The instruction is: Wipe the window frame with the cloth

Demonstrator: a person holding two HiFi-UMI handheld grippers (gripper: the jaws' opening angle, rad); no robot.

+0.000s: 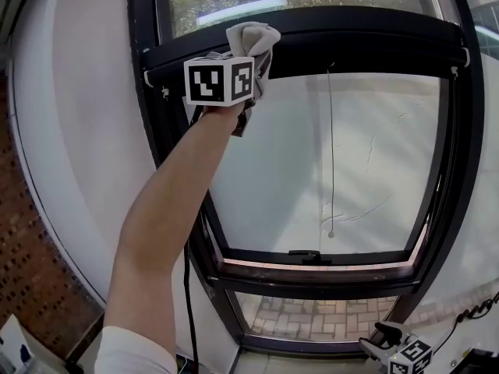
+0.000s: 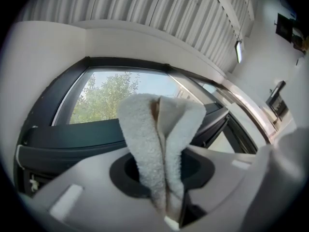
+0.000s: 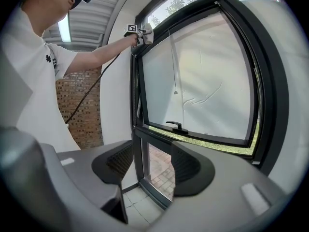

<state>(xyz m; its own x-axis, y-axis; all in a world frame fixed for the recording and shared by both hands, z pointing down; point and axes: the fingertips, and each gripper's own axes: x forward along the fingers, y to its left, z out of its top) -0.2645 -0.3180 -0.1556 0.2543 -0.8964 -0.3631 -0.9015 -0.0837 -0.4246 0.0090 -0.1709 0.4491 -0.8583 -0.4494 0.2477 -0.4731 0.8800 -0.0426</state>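
A pale fluffy cloth (image 1: 253, 49) is pinched in my left gripper (image 1: 248, 80), raised at arm's length against the black top bar of the window frame (image 1: 351, 41). In the left gripper view the cloth (image 2: 161, 144) stands folded between the jaws, with the dark frame bar (image 2: 72, 139) just beyond it. My right gripper (image 1: 387, 340) hangs low at the bottom right, near the frame's lower corner, open with nothing between its pads (image 3: 186, 166). The right gripper view also shows the far-off cloth (image 3: 146, 33) at the frame's upper left corner.
The window's opening sash has a black handle (image 1: 304, 255) at its lower edge and a thin pull cord (image 1: 331, 154) hanging down the pane. A brick wall (image 1: 23, 248) is at the left. A black cable (image 1: 189, 302) hangs below my left arm.
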